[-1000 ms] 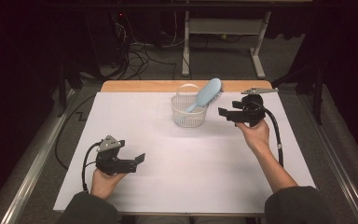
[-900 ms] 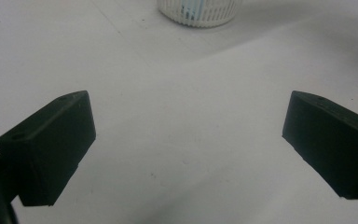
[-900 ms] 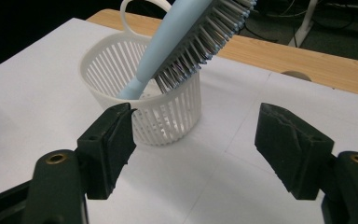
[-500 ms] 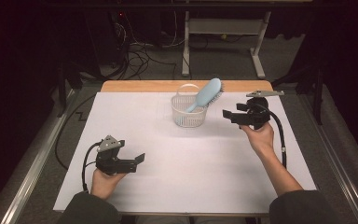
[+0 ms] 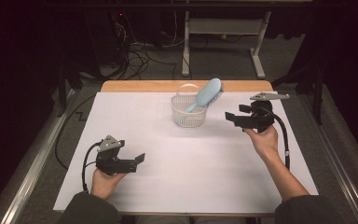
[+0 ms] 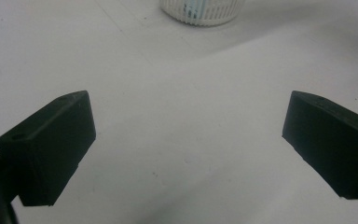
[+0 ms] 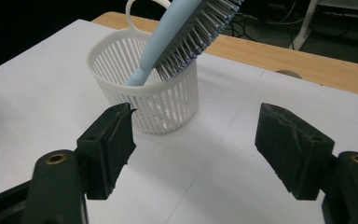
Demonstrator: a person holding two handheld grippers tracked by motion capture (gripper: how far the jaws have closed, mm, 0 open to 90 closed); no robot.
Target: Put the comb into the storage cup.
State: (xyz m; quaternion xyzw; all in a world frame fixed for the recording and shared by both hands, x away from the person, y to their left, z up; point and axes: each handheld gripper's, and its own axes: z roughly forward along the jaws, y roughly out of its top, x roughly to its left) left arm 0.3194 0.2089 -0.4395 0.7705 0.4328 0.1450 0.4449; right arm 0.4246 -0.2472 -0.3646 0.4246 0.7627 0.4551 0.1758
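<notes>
Both hand-held grippers are spread wide and nothing is held: the right gripper [image 5: 233, 117] is raised just right of the white slatted plastic basket [image 5: 189, 112], the left gripper [image 5: 137, 160] is kept low near the front edge. A white sheet-covered table [image 5: 196, 172] is seen in a dark room. A pale blue plastic hairbrush [image 5: 207, 94] is leaned handle-down in the basket. Bare surface is left between the grippers.
</notes>
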